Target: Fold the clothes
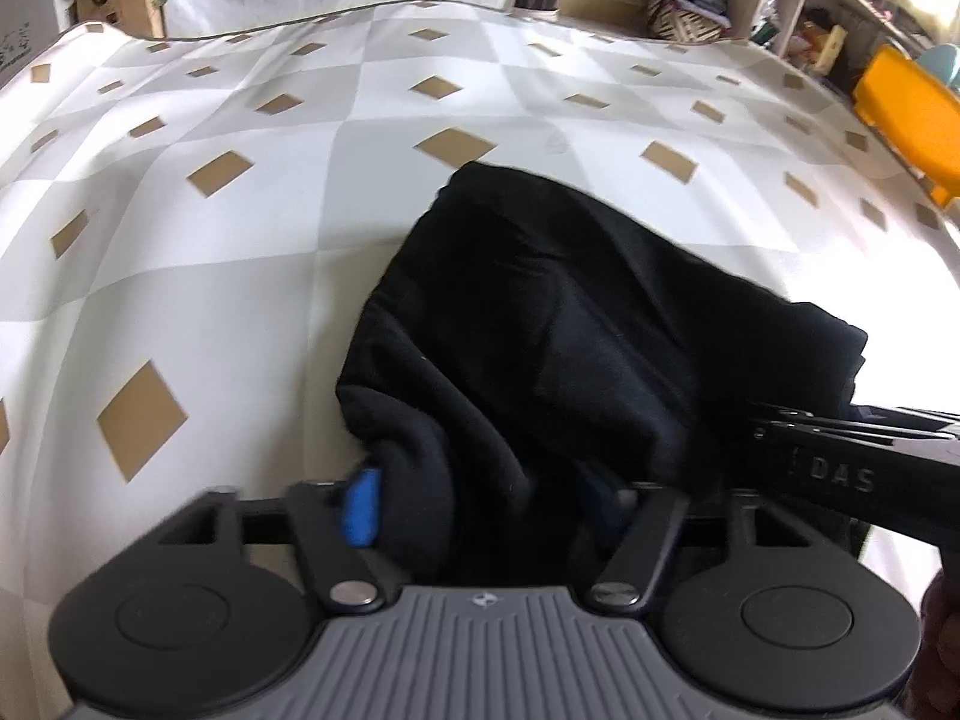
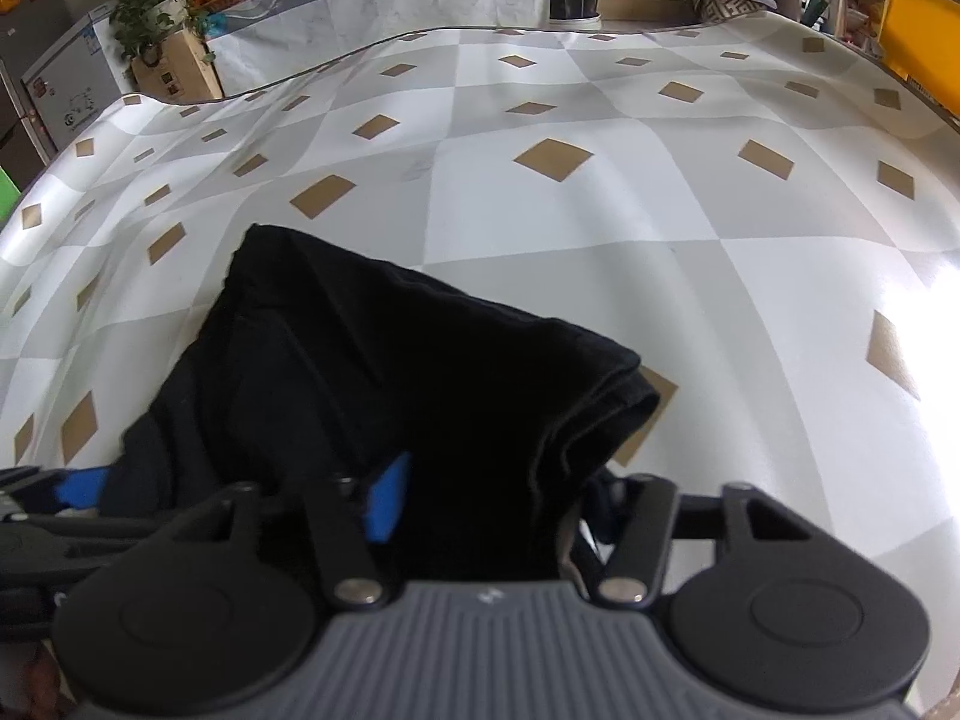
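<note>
In the left wrist view the black garment (image 1: 558,324) fills the centre and lower middle of the frame, its near edge bunched between the blue pads of the left tool (image 1: 486,510), which is clenched on the cloth, while the rest drapes toward the upper centre over the checked counter (image 1: 210,276). The right tool (image 2: 486,504) likewise grips the garment's folded near edge at bottom centre of its own view, and enters the left view from the right edge. An orange box (image 1: 912,114) sits upper right, a leafy plant (image 2: 150,0) upper left.
</note>
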